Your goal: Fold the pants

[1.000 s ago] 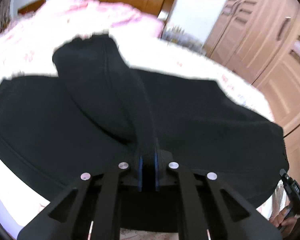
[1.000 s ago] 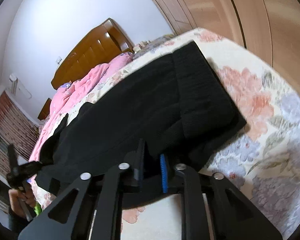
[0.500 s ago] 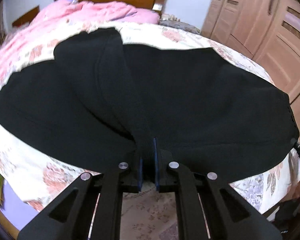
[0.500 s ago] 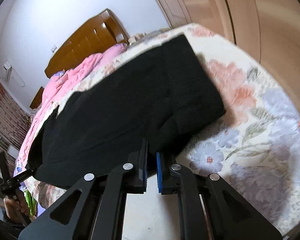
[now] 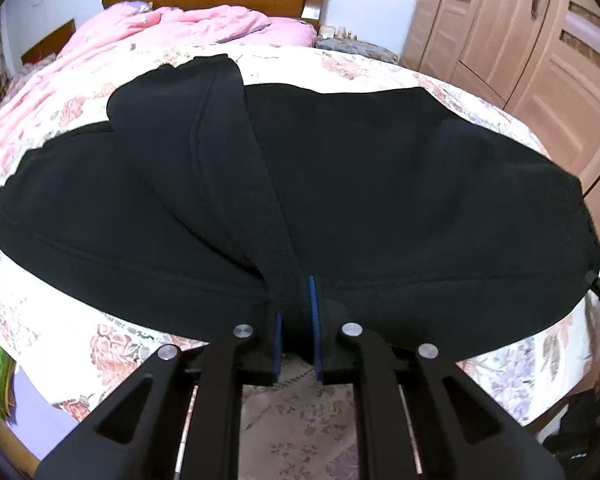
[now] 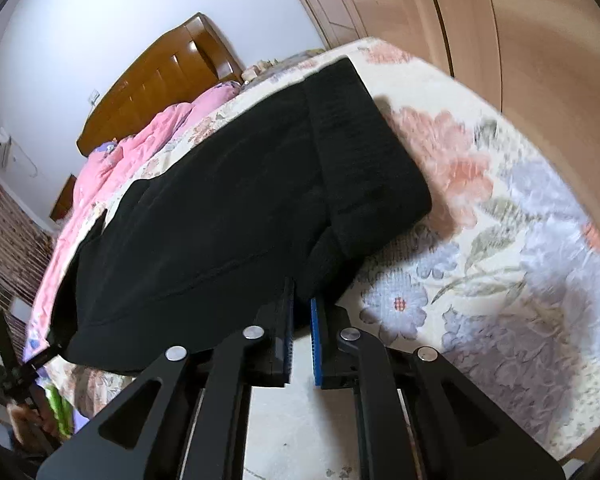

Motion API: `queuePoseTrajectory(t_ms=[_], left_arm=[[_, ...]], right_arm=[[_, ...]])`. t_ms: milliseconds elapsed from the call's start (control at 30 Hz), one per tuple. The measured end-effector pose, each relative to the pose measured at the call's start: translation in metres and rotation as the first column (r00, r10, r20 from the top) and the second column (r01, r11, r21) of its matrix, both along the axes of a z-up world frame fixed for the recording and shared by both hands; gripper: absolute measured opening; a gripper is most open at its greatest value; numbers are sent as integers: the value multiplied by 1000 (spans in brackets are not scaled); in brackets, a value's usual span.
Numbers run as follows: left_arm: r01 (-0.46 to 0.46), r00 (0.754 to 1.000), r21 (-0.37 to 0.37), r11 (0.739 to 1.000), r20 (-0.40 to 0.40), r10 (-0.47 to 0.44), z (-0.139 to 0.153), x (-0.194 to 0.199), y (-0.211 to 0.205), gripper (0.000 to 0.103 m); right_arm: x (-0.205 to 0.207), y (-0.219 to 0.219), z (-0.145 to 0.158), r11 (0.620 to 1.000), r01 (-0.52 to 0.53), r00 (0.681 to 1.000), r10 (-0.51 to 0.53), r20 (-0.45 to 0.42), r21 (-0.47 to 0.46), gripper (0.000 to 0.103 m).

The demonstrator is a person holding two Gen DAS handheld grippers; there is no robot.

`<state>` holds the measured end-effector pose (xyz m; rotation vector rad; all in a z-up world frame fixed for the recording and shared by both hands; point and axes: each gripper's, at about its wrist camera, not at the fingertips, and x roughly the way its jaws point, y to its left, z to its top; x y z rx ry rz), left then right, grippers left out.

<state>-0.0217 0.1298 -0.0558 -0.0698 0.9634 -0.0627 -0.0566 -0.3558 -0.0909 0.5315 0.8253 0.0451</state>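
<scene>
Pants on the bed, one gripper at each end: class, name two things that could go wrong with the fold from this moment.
1. The left gripper clamps only a narrow bunched strip of the pants; a pull may drag the layers beneath askew.
2. The right gripper sits at the pants' near edge with little or no cloth between its pads. It could lose that end, which lies at the bed edge and might slide off.
</scene>
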Motion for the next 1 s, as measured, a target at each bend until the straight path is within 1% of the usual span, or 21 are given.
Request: queuePoseTrajectory(t_ms=[67, 100, 133, 167, 200, 267, 333, 367, 400, 433, 500, 567, 600, 667, 700, 767, 867, 900, 933, 967, 1000], left_arm=[[-1, 1000, 22, 1000, 1, 1, 1, 1, 0, 27], [-9, 1000, 30, 1000, 7, 9, 3, 0, 1, 53], [-16, 1000, 26, 1000, 24, 15, 6, -2, 5, 70], [-30, 998, 27, 999, 51, 28, 11, -5, 8, 73], [-63, 995, 46, 997, 80, 59, 17, -8, 12, 73], [-142, 980, 81, 987, 153, 128, 29, -15, 20, 77], [-191, 958, 34, 981, 226, 178, 47, -21, 30, 80], [-184, 953, -3, 983, 246, 179, 54, -21, 32, 80], [-142, 954, -51, 988, 260, 151, 62, -15, 31, 83], [-107, 958, -67, 992, 259, 121, 66, -8, 26, 87], [16, 976, -88, 996, 218, 4, 71, 21, 5, 90], [132, 977, -117, 984, 185, -109, 73, 53, -19, 90], [179, 972, -106, 978, 175, -159, 73, 72, -33, 90], [227, 963, -33, 973, 154, -220, 73, 109, -62, 90], [275, 955, -21, 961, 119, -270, 71, 130, -80, 90], [365, 930, -71, 928, 72, -360, 67, 155, -108, 90], [484, 875, -65, 873, 26, -483, 55, 177, -156, 90], [513, 858, -24, 858, -6, -514, 44, 181, -175, 90], [518, 855, 35, 855, -47, -516, 31, 186, -190, 90], [520, 854, 91, 850, -80, -514, 17, 195, -199, 89], [507, 862, 178, 844, -105, -495, 1, 206, -203, 91]], right_arm=[[-1, 0, 3, 1000, -9, 1000, 8, 17, 11, 23], [-1, -1, 6, 1000, -9, 1000, 9, 8, 10, 35], [2, 0, 9, 1000, -7, 1000, 7, 3, 9, 42], [0, -3, 12, 1000, -2, 1000, 2, 8, 7, 59], [-4, -8, 19, 1000, 23, 999, -23, 25, -5, 69], [-14, -19, 32, 990, 126, 991, -123, 55, -69, 69], [-17, -21, 47, 974, 175, 982, -163, 98, -142, 69], [-16, -20, 56, 971, 174, 979, -154, 132, -164, 69], [-7, -15, 66, 972, 146, 980, -117, 158, -184, 69], [6, -7, 74, 973, 104, 984, -70, 164, -207, 69], [42, 14, 80, 961, 8, 990, 31, 135, -276, 75], [77, 35, 79, 941, -71, 992, 101, 76, -330, 78], [98, 46, 77, 934, -118, 990, 136, 31, -338, 78], [123, 61, 75, 931, -164, 984, 178, 15, -327, 78], [134, 68, 75, 930, -171, 983, 182, 4, -325, 78], [141, 77, 74, 928, -154, 986, 165, 2, -339, 78], [128, 78, 65, 930, -86, 994, 104, 31, -356, 79], [122, 78, 64, 933, -85, 993, 107, 42, -350, 82], [117, 79, 62, 935, -91, 993, 113, 43, -343, 88], [114, 78, 57, 934, -98, 993, 115, 31, -344, 88], [113, 77, 47, 928, -114, 993, 118, -9, -356, 88]])
